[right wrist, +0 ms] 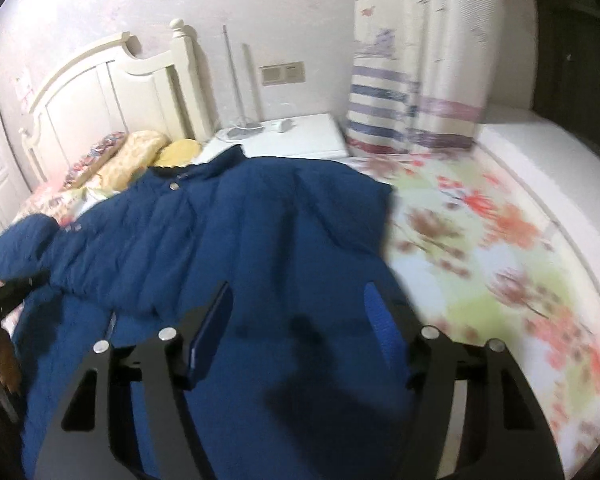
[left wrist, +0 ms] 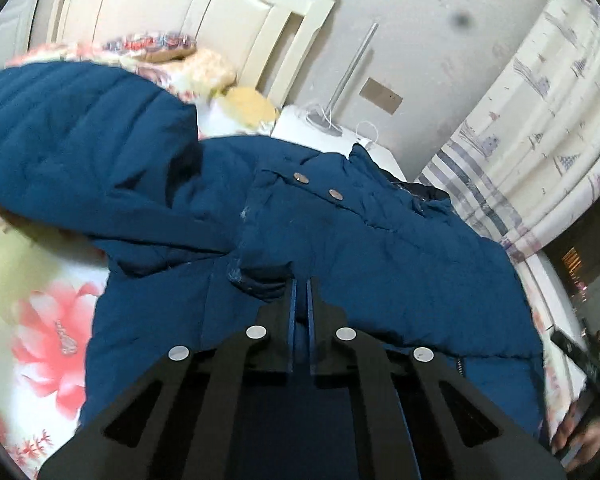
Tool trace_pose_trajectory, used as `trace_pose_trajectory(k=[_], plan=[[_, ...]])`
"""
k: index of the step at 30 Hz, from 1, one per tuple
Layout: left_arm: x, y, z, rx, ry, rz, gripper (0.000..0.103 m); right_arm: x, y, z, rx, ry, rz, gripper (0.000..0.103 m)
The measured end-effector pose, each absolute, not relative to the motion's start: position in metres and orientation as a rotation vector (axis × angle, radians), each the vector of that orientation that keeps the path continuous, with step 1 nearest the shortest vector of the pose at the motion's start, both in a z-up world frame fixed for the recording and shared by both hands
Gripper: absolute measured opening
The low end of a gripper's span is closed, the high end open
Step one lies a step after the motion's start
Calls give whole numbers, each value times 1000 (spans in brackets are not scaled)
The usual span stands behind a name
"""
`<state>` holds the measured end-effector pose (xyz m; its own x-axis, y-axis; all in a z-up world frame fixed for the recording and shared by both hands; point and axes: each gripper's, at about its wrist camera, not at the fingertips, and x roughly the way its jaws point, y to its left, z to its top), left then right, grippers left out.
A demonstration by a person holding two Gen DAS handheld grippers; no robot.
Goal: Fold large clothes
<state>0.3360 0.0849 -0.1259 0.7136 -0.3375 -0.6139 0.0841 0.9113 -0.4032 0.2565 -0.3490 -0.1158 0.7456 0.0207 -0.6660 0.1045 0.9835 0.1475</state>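
A large dark blue padded jacket (left wrist: 380,232) lies spread on the bed, its snap buttons (left wrist: 334,195) facing up. One sleeve (left wrist: 80,140) is raised and folded across at the upper left. My left gripper (left wrist: 300,282) is shut, its fingertips pinching a bunched fold of the jacket near the front placket. In the right wrist view the same jacket (right wrist: 228,224) fills the middle and left. My right gripper (right wrist: 298,292) hovers over it, jaws wide apart and holding nothing. This view is motion-blurred.
The bed has a floral sheet (right wrist: 480,240) and a cream headboard (right wrist: 112,92) with pillows (right wrist: 140,152) in front of it. A white bedside table (right wrist: 300,136) with a lamp base stands beyond the jacket. A striped curtain (right wrist: 412,92) hangs at the right. A person's hand (left wrist: 580,436) shows at the lower right.
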Motion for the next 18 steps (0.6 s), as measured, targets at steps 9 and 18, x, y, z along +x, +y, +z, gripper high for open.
trace_pose_trajectory(k=[9, 18], plan=[[336, 125, -125, -577, 687, -272, 9, 272, -343, -141, 137, 855, -124, 67], [318, 161, -120, -708, 529, -47, 92, 294, -176, -107, -165, 794, 252, 69]])
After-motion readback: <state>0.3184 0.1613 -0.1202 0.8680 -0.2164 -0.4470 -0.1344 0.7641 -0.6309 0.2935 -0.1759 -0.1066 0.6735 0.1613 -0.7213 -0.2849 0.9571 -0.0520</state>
